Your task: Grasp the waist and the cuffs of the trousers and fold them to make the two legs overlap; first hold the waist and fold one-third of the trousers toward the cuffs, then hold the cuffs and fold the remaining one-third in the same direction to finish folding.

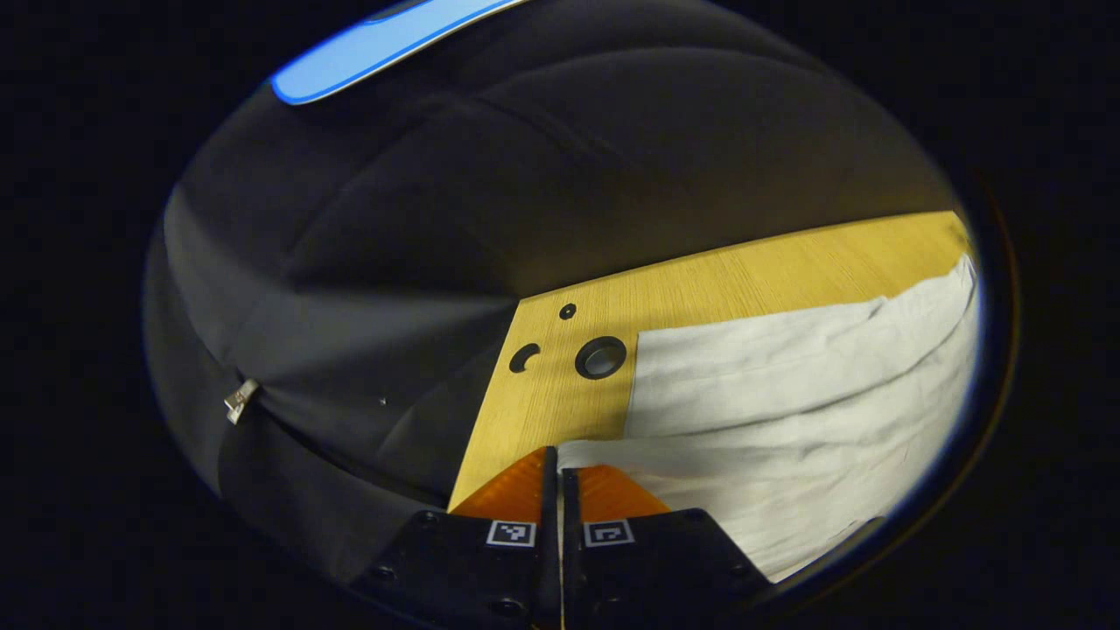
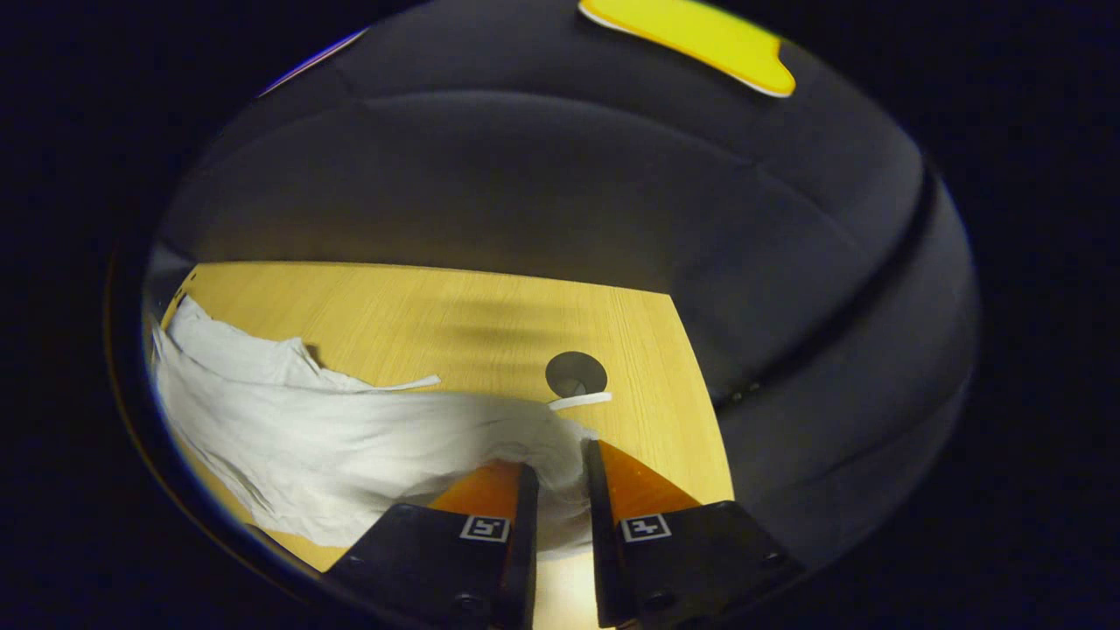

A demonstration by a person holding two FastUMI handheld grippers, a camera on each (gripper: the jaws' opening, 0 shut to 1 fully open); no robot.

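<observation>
The white trousers (image 1: 787, 394) lie creased on the wooden table (image 1: 700, 289), spreading to the right in the left gripper view. My left gripper (image 1: 557, 464) is shut at their near left edge, fingers almost touching, a thin edge of cloth at the tips. In the right gripper view the trousers (image 2: 332, 429) stretch away to the left. My right gripper (image 2: 557, 468) is shut on a bunched fold at their right end. A white drawstring (image 2: 579, 401) pokes out just beyond the fingertips.
The table (image 2: 420, 315) has a large round hole (image 1: 600, 357) and two smaller ones beside the trousers' corner. Another round hole (image 2: 576, 374) sits just past the drawstring. Black cloth wall surrounds the table's edges. A small metal clip (image 1: 241, 400) hangs on the wall.
</observation>
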